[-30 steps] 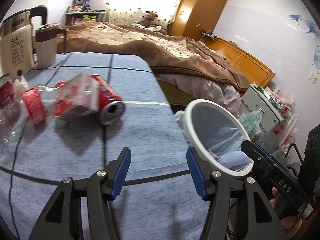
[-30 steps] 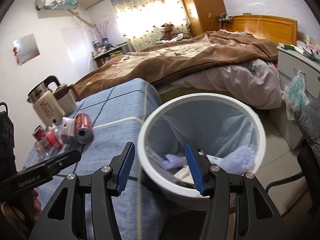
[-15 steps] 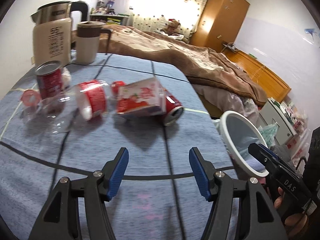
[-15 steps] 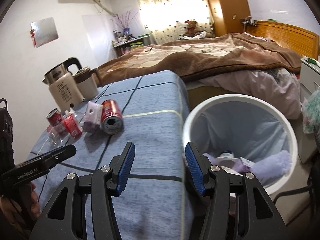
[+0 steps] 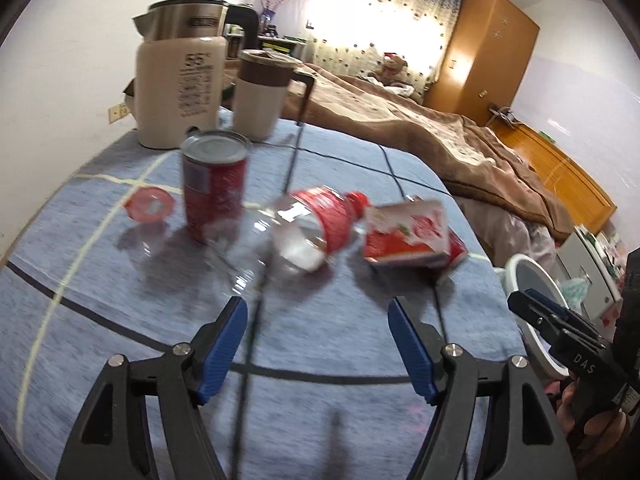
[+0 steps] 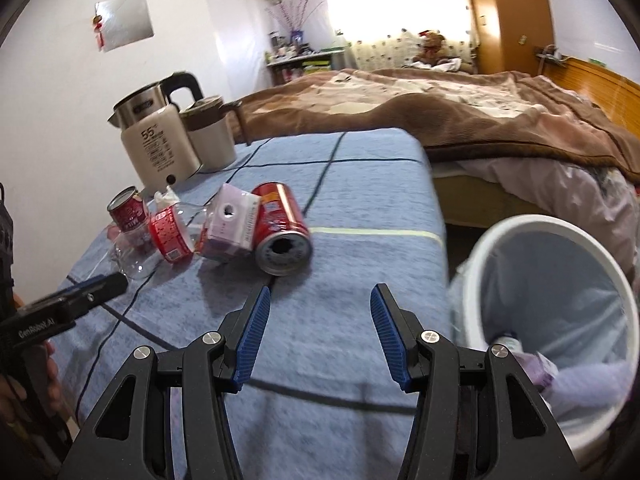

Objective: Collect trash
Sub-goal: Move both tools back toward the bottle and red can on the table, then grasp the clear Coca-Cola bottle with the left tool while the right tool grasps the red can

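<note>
Trash lies on the blue-covered table [image 5: 120, 320]: an upright red can [image 5: 214, 186], a clear bottle with a red label [image 5: 308, 228] on its side, a pink-and-red carton [image 5: 404, 232] and a red lid [image 5: 149, 204]. From the right wrist a red can on its side [image 6: 280, 228] lies beside the carton [image 6: 230, 222] and bottle [image 6: 168, 232]. My left gripper [image 5: 314, 340] hovers short of the bottle, its jaws opening, nothing between them. My right gripper [image 6: 318, 324] is open and empty, short of the lying can. The white lined bin [image 6: 560, 312] stands at the right.
A cream kettle [image 5: 180, 88] and a lidded mug [image 5: 260, 92] stand at the table's far left, with a black cord [image 5: 292, 160] running across the cloth. A bed with a brown blanket [image 6: 460, 112] lies behind. A hand holds each gripper's handle.
Both grippers swung left, away from the bin and over the table toward the trash. The left gripper's jaws spread wider; the right's kept their gap.
</note>
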Available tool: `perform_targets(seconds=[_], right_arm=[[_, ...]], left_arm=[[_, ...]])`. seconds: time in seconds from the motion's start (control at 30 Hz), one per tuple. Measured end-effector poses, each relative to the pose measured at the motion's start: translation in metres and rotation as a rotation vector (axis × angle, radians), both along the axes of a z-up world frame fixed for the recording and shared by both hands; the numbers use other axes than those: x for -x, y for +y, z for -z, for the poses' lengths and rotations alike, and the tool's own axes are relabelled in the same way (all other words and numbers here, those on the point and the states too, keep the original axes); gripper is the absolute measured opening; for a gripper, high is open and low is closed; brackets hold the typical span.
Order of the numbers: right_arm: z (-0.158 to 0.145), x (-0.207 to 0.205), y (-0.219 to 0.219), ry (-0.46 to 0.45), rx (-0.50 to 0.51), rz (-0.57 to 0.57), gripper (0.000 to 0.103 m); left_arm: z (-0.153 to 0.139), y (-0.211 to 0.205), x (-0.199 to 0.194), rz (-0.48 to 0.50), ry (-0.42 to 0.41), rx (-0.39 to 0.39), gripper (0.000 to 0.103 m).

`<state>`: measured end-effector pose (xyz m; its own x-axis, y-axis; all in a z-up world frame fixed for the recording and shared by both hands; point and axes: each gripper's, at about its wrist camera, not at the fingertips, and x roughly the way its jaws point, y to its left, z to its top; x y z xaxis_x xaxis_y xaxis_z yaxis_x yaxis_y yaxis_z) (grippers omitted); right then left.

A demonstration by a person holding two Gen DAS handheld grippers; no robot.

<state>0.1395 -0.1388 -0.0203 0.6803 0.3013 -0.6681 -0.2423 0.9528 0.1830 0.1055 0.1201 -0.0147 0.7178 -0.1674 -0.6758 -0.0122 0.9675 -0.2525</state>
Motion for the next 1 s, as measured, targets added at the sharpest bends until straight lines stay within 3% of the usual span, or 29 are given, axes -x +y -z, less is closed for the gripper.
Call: perform_targets(seconds=[0.67,1.0], right_arm=[[0.015,-0.061,0.036,0.057,0.030,-0.112,0.054],[0.025,-0.081,0.046,0.098,0.035,-0.146,0.054]], left_arm=[[0.001,0.025,-0.052,0.032,0.016,-0.079,0.079],[0.010,0.018,-0.063,0.105,0.049,-0.049,0.079]])
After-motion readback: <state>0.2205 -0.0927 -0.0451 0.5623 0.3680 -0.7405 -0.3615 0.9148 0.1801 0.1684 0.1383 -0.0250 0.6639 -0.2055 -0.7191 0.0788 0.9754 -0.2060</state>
